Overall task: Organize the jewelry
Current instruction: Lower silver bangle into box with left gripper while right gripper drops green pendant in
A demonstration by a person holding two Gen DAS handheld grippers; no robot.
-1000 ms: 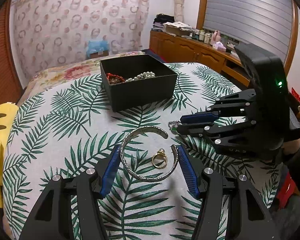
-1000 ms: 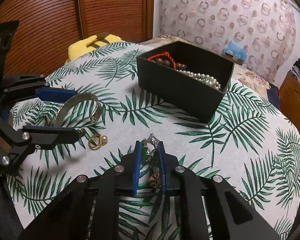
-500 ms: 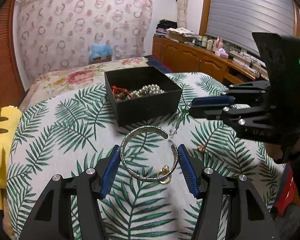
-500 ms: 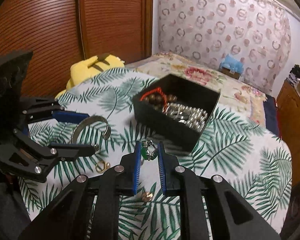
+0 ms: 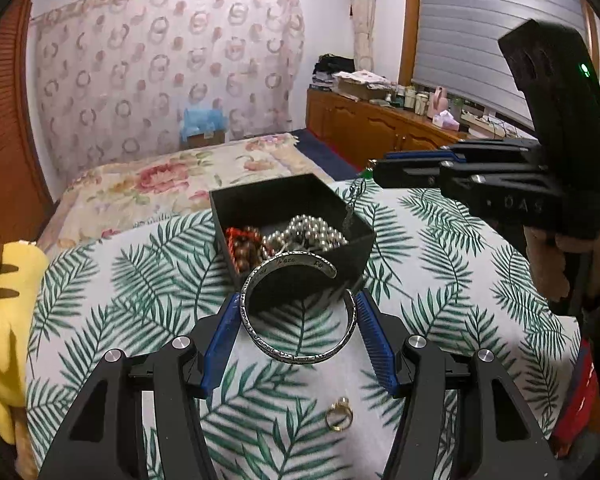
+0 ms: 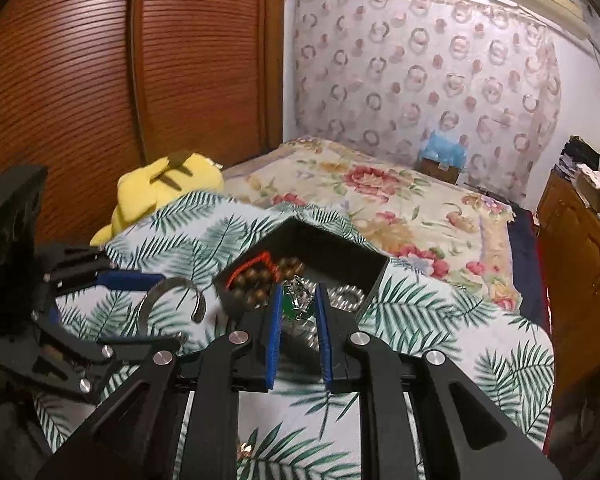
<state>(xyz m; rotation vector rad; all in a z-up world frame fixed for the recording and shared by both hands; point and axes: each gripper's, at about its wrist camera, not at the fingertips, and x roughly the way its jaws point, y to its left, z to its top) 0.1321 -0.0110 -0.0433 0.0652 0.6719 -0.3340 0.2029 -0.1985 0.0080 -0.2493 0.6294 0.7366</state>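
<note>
A yellow plush (image 5: 4, 320) lies at the far left edge of the leaf-print cloth (image 5: 112, 280). My left gripper (image 5: 298, 320) clamps the silver bangle (image 5: 298, 312) between its blue pads, lifted just in front of the black box (image 5: 292, 232). Red-corded beads (image 5: 242, 246) and pearls (image 5: 312, 234) lie in the box. A gold ring (image 5: 339, 418) rests on the cloth below. My right gripper (image 6: 298, 306) pinches a green pendant (image 6: 294, 306) with its chain (image 5: 350, 210) hanging over the box.

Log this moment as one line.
left gripper: shut on silver bangle, lifted | right gripper: shut on green pendant necklace, over black box | gold ring: on tablecloth
</note>
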